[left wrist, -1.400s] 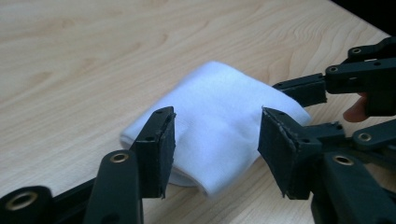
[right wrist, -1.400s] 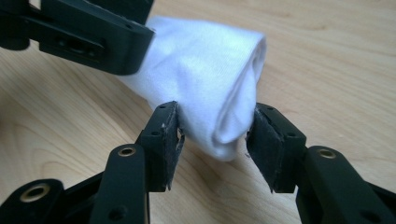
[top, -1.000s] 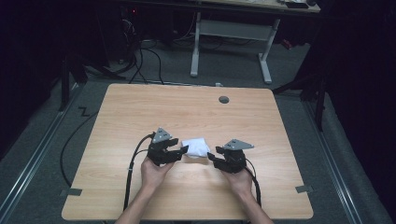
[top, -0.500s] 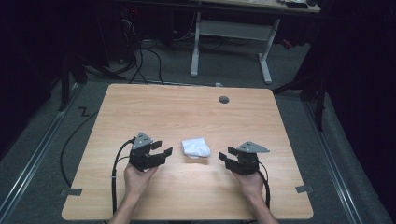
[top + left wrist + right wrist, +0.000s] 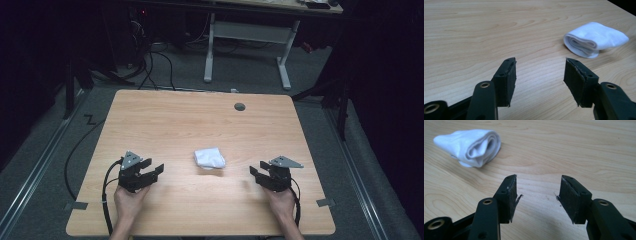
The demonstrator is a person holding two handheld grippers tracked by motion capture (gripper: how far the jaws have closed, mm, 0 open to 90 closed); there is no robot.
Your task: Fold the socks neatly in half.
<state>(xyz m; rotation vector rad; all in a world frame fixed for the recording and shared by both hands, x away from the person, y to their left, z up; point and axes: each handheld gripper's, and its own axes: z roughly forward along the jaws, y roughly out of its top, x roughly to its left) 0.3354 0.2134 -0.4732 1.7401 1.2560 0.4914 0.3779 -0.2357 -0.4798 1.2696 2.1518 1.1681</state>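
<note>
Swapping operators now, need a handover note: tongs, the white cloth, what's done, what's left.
Left tongs: open, nothing between the jaws, low over the light wooden table, left of the cloth.
Right tongs: jaws have just been opening, nothing between them, right of the cloth.
Small white rolled-up cloth: lies mid-table between the two tongs, touching neither.
Done: the cloth looks folded into a compact roll and released.
Left: probably nothing on the cloth itself; check that the roll holds its shape.

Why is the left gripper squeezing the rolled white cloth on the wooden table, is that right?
Not quite. The left gripper is open and holds nothing; the rolled white cloth lies on the wooden table, apart from its fingers. The left gripper view shows this.
</note>
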